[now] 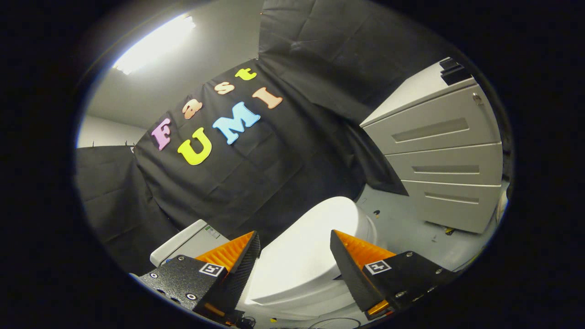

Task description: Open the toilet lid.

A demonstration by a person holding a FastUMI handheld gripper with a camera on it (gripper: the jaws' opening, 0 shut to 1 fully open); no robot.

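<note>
The gripper [295, 256] hovered with its fingers spread wide apart, clamped on nothing. Between and just beyond them, toward twelve o'clock, lay the smooth white plastic toilet lid [306, 246], closed flat on the bowl. The wide spread probably left room to straddle the lid's rim. A pale grey three-drawer metal cabinet [445, 160] stood at two o'clock.

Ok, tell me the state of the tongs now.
Tongs: open, holding nothing, fingers spread either side of the closed toilet lid ahead.
</note>
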